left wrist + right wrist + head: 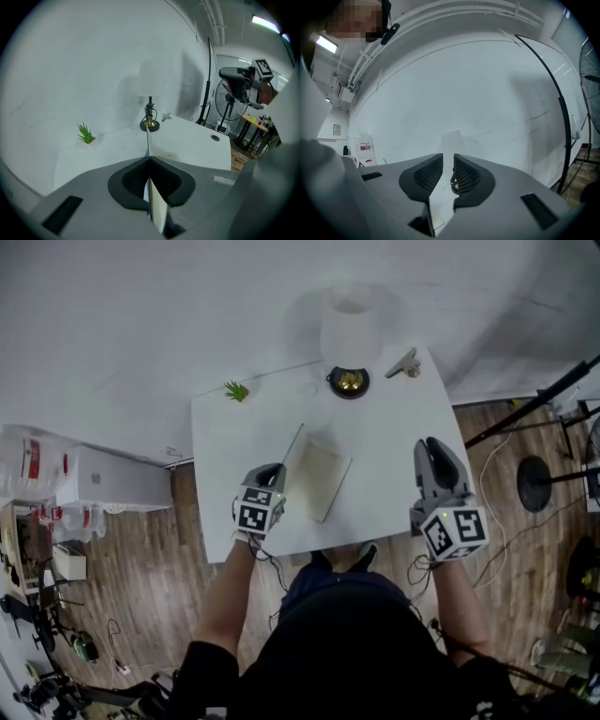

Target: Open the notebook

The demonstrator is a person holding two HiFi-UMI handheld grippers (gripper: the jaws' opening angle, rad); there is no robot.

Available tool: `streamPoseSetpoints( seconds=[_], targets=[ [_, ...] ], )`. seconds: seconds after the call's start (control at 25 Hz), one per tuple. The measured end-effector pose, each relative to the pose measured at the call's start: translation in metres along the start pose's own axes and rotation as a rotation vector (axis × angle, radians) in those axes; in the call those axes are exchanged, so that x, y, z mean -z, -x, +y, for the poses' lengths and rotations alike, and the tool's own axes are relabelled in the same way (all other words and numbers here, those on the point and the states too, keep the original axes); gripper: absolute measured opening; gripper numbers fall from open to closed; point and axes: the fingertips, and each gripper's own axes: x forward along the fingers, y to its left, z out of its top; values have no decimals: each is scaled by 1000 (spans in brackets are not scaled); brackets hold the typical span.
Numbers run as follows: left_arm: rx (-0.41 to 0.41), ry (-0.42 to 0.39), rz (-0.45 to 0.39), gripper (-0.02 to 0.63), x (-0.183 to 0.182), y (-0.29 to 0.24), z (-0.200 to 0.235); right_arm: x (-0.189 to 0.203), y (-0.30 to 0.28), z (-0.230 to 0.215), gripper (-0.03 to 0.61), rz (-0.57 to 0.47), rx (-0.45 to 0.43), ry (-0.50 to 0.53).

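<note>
Wooden flooring surrounds a white rectangular desk (394, 427) set against a white wall, with a white-shaded lamp (349, 329) and a small green plant (236, 390) along its far edge. Near the front edge lies a thin, pale rectangular notebook (323, 488); its cover (148, 154) is raised on edge, pinched in the left claw (149, 161). The right claw (448, 171) hovers over the desk's right side, slightly spread and empty.

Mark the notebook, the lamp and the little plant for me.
notebook (321, 482): head view, on the exposed inner page.
lamp (348, 382): head view, on its dark round base.
plant (85, 133): left gripper view, on the green leaves.
</note>
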Motion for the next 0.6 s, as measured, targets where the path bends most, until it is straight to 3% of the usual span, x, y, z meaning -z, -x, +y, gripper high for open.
streamPoseSetpoints(
  seconds=[0.6],
  targets=[
    [-29, 133, 58, 23, 44, -28, 115, 12, -20, 12, 71, 48, 77, -8]
  ],
)
